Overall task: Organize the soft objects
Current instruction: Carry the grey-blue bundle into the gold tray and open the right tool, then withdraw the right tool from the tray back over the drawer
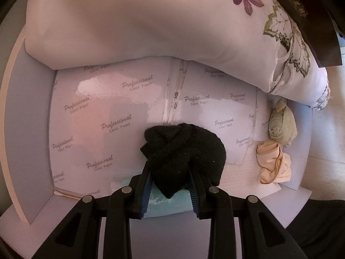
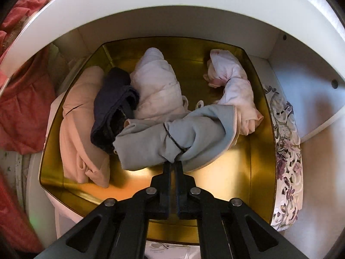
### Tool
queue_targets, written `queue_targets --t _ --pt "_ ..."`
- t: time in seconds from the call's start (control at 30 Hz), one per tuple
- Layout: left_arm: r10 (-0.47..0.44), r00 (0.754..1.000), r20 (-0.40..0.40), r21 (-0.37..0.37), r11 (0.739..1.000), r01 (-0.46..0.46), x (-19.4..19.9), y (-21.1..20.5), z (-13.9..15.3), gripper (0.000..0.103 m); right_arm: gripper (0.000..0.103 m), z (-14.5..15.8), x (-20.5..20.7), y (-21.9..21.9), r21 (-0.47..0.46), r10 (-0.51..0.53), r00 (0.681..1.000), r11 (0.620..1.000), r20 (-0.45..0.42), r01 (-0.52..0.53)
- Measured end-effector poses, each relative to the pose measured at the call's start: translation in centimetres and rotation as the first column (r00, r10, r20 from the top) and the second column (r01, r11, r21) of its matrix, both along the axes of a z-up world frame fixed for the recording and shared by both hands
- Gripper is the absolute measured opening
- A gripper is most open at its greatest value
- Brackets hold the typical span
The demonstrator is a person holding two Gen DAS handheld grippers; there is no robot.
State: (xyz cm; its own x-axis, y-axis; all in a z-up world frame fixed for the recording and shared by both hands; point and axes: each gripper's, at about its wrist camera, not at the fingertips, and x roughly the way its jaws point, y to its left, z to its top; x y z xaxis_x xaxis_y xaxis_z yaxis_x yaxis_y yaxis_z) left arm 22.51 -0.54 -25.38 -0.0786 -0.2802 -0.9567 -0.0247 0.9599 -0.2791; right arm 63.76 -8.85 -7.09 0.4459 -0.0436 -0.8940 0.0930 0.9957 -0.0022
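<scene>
In the left wrist view my left gripper (image 1: 170, 168) is shut on a black rolled sock (image 1: 183, 153), held just above a drawer floor lined with glossy paper (image 1: 103, 112). A beige rolled sock (image 1: 281, 127) and a peach rolled sock (image 1: 272, 164) lie at the drawer's right side. In the right wrist view my right gripper (image 2: 173, 163) is shut on a light blue cloth bundle (image 2: 172, 136) tied with a black band, held over a gold box (image 2: 226, 172). Inside the box lie a pink roll (image 2: 82, 125), a dark navy roll (image 2: 112, 112), a white roll (image 2: 157, 88) and a white-pink roll (image 2: 235, 88).
A white pillow with embroidered flowers (image 1: 151, 21) lies across the back of the drawer, with a dark box (image 1: 310, 17) on it. A floral cloth (image 2: 286, 151) lies right of the gold box inside a white cabinet (image 2: 151, 17). Red cloth (image 2: 23, 108) hangs at the left.
</scene>
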Motion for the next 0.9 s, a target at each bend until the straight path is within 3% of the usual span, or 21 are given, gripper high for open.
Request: queue_targets --t 0.2,0.27,0.33,0.9 --pt "0.002 1.000 -0.002 -0.005 1.000 -0.002 0.0 0.0 -0.3 0.032 0.007 0.5 -0.2 -0.5 0.016 0.004 1.000 1.000 -0.002 -0.004" --pt "-0.003 1.000 0.001 -0.006 1.000 0.003 0.0 -0.1 -0.3 0.032 0.020 0.6 -0.5 -0.6 0.018 0.003 1.000 1.000 -0.003 -0.003" --pt "-0.002 1.000 0.001 -0.009 1.000 0.002 0.0 0.0 -0.4 0.032 0.026 0.8 -1.0 -0.8 0.019 -0.004 1.000 1.000 0.000 0.004" --pt "-0.009 1.000 0.005 -0.005 1.000 0.009 0.0 0.1 -0.3 0.032 0.030 2.0 -4.3 -1.8 0.010 -0.016 1.000 1.000 0.012 0.015"
